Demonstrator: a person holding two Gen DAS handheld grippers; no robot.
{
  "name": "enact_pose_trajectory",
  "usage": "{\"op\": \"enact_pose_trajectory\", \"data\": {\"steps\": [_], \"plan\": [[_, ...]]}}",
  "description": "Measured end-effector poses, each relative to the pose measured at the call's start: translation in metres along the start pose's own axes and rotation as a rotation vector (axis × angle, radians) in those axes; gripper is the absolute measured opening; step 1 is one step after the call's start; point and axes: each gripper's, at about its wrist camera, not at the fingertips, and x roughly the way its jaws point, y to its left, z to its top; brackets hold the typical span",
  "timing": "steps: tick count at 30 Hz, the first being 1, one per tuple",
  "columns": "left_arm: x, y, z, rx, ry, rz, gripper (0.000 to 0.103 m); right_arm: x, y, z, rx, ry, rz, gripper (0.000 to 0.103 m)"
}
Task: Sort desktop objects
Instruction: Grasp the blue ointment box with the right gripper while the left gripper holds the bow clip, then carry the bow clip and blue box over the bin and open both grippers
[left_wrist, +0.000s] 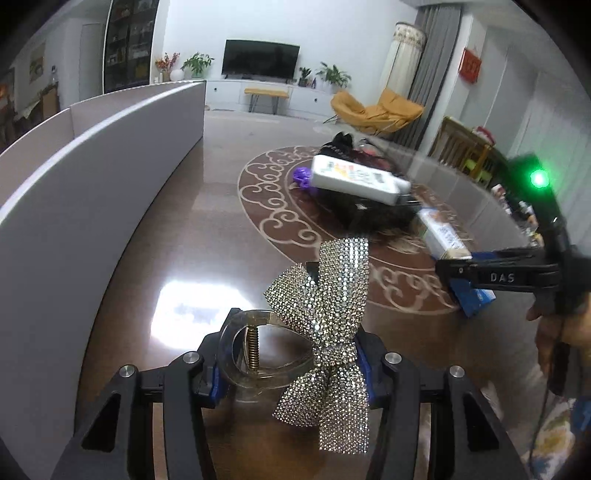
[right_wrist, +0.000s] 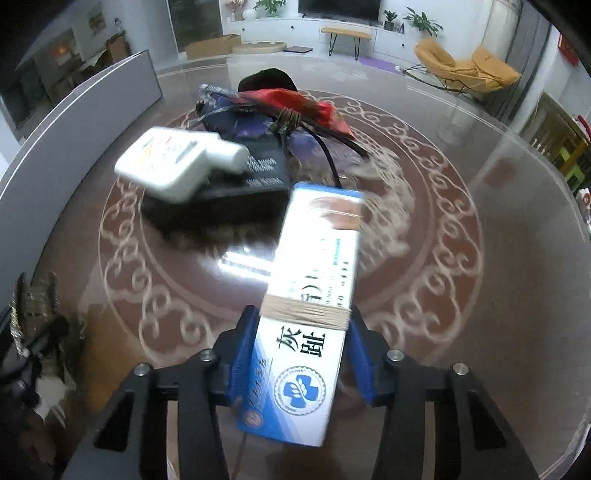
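Observation:
My left gripper (left_wrist: 288, 365) is shut on a clear hair claw clip (left_wrist: 240, 350) that carries a rhinestone bow (left_wrist: 328, 306); I hold it above the brown table (left_wrist: 177, 240). In the right wrist view my right gripper (right_wrist: 301, 350) is shut on a long white and blue medicine box (right_wrist: 314, 266) with a rubber band around it. The blue pads (right_wrist: 242, 354) press on both of its sides, and it points away over the table. The left wrist view shows this same box (left_wrist: 443, 236) at the right, in the right gripper's black fingers (left_wrist: 498, 277).
A white bottle (right_wrist: 173, 162) lies on a black box (right_wrist: 221, 206) at the table's middle. Behind them is a pile with red cloth (right_wrist: 321, 107), purple items and a cord. A grey bin wall (left_wrist: 92, 177) curves along the left. A hand (left_wrist: 550, 332) is at the right edge.

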Motion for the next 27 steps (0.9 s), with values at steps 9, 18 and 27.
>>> {"op": "enact_pose_trajectory", "data": {"steps": [9, 18, 27], "plan": [[-0.072, -0.005, 0.014, -0.105, -0.049, -0.080, 0.053, -0.071, -0.025, -0.020, 0.155, -0.059, 0.281, 0.045], [-0.147, 0.114, 0.066, -0.228, -0.106, 0.087, 0.053, -0.133, 0.113, 0.055, 0.017, -0.173, 0.550, 0.045], [-0.110, 0.222, 0.056, -0.380, 0.052, 0.278, 0.053, -0.096, 0.314, 0.121, -0.196, -0.204, 0.612, 0.045]]}}
